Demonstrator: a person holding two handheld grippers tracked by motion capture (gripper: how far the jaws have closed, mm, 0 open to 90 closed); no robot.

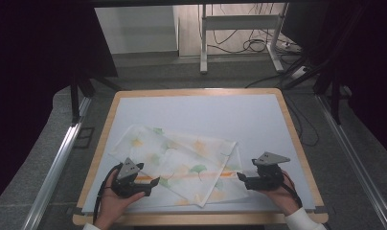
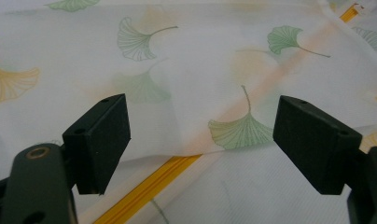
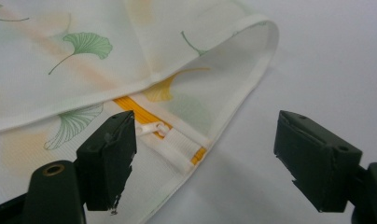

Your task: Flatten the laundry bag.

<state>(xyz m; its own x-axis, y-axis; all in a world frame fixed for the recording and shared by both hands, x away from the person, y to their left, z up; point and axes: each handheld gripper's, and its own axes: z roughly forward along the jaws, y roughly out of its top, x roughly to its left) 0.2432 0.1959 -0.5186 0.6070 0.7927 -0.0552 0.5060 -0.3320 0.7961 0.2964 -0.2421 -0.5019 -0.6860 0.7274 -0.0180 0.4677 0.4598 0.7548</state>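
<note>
A white cloth (image 1: 179,163) printed with green and orange ginkgo leaves lies folded on the table, an orange zip strip (image 2: 144,193) showing along its folded edge. My left gripper (image 1: 153,186) is open at the cloth's near left edge, the fabric (image 2: 191,93) lying under and beyond its jaws. At the cloth's right end my right gripper (image 1: 240,178) is open too. The zip's white pull and orange end (image 3: 170,140) sit by its left jaw, the hemmed corner (image 3: 252,56) farther ahead. Neither pair of jaws grips anything.
The cloth rests on a white mat (image 1: 201,112) over a wooden table (image 1: 292,124). Beyond the far edge stand white desk legs (image 1: 203,38) and cables (image 1: 251,45) on the floor. Metal rails (image 1: 57,163) run along both sides of the table.
</note>
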